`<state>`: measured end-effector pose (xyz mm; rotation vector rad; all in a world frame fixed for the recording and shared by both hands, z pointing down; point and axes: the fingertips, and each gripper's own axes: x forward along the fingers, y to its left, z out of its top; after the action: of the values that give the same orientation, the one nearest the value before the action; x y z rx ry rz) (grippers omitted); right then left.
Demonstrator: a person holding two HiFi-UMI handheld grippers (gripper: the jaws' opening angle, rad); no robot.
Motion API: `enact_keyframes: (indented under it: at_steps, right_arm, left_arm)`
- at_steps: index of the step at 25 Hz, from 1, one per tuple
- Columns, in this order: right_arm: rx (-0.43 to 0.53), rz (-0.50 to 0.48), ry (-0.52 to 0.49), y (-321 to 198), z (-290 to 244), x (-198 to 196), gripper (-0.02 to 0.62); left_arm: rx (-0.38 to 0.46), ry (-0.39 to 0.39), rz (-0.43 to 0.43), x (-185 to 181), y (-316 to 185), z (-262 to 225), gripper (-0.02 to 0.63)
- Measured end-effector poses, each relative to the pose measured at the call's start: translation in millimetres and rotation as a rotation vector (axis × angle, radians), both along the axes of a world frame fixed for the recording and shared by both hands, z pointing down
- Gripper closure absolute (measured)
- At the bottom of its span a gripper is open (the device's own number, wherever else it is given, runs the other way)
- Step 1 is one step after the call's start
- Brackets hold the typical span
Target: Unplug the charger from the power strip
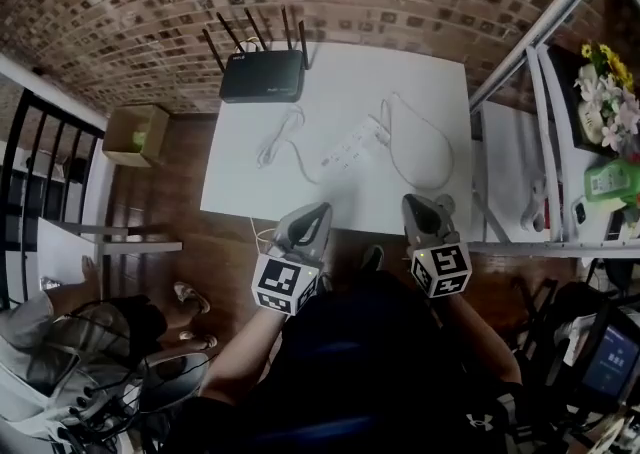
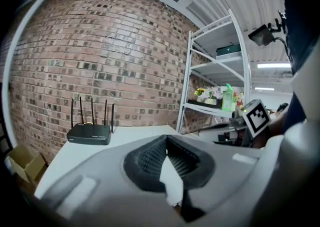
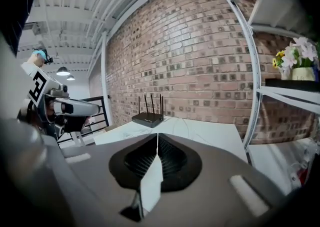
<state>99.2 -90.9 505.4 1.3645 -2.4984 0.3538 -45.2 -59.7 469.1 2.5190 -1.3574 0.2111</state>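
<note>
My left gripper (image 1: 320,210) and right gripper (image 1: 408,202) hang at the near edge of the white surface (image 1: 430,82). Both have their jaws pressed together and hold nothing. The slim white power strip (image 1: 345,150) lies ahead, between the two. The small white charger (image 1: 381,129) seems to sit at the strip's far end, ahead of my right gripper. Its thin white cable (image 1: 430,157) loops off to the right. To do this well, I judge I should open both grippers first and pin the strip down with the left. The right should then grip the charger's body, not its cable, and pull straight out so the strip doesn't drag.
</note>
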Motion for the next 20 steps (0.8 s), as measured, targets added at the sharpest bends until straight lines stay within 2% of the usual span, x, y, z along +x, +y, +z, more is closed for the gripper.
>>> enact_keyframes:
  at_steps: [2,3,4,5,9,13,16,20]
  right_arm:
    - [-0.018,-0.032,-0.013,-11.6,6.0,5.0,0.583]
    - [-0.027,-0.045,-0.024,-18.3,8.6,7.0,0.581]
    - [-0.036,-0.057,-0.033,-25.0,11.2,8.8,0.565]
    - [-0.044,-0.068,-0.037,-31.1,14.1,10.4,0.527]
    - [-0.067,-0.117,-0.024,-52.8,27.5,9.9,0.481]
    - [-0.094,-0.168,0.032,-75.9,47.8,-6.0,0.426]
    - [-0.113,-0.180,0.114,-97.9,72.1,-16.9,0.417]
    - [-0.196,-0.183,0.194,-129.6,113.0,-34.7,0.394]
  left_arm:
    - [0.001,-0.067,-0.040,2.0,-15.3,12.8,0.575]
    - [0.002,-0.097,-0.060,2.8,-23.2,18.2,0.516]
    - [-0.002,-0.119,-0.076,4.0,-30.3,22.7,0.485]
    - [-0.010,-0.133,-0.088,5.5,-36.4,27.0,0.473]
    - [-0.068,-0.161,-0.122,8.5,-57.2,49.7,0.467]
    - [-0.141,-0.215,-0.100,10.3,-80.6,83.6,0.432]
    - [-0.214,-0.271,-0.064,11.3,-94.4,119.2,0.414]
    - [-0.281,-0.351,-0.009,9.4,-113.5,159.1,0.414]
